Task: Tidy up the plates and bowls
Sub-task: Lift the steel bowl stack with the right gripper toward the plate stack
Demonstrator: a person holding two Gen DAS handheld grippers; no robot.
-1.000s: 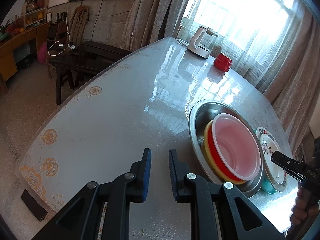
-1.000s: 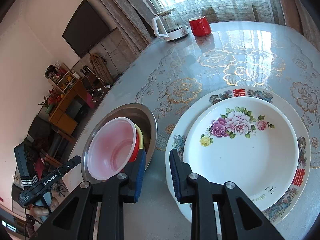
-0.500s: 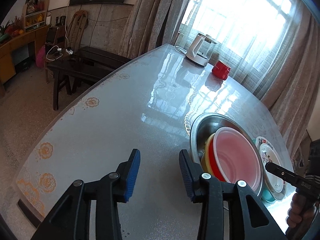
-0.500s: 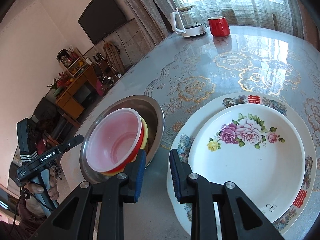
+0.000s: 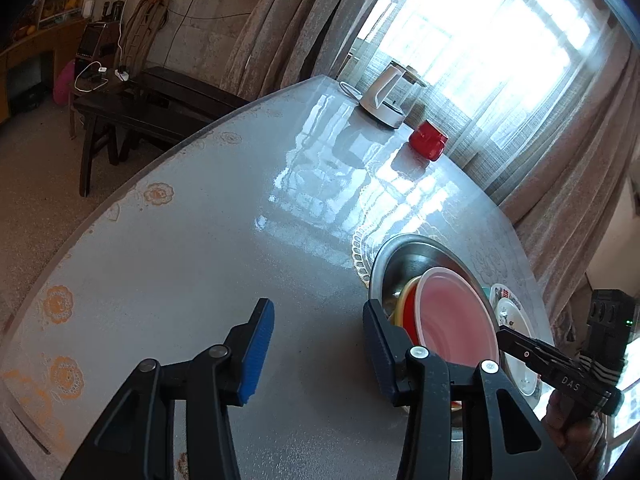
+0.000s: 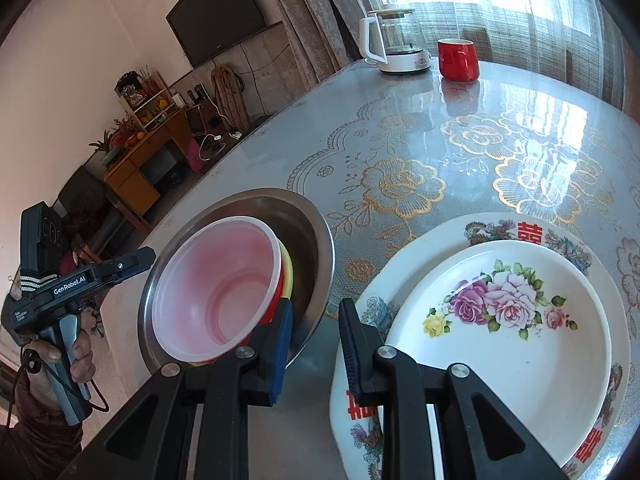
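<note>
Bowls are already nested, probably to save room: a translucent pink plastic bowl sits inside a red bowl and a yellow bowl, and all three lie tilted in the large stainless steel basin on the glossy round table with gold flower pattern. Just beside the basin, a small white plate with pink and purple flowers rests on a larger white plate with red characters on the rim; the plates are stacked by size, so the pile looks stable.

The left gripper hangs above the bare table with its jaws wide apart and holds nothing; its right finger is near the basin rim. The right gripper hovers low over the gap between basin and plates, with a moderate gap between its jaws and nothing between them. It seems both are released because the sorting is mostly done, though this is only a judgement.

A white electric kettle with glass jug and a red mug stand well apart at the far edge, near the window, out of the working area
</note>
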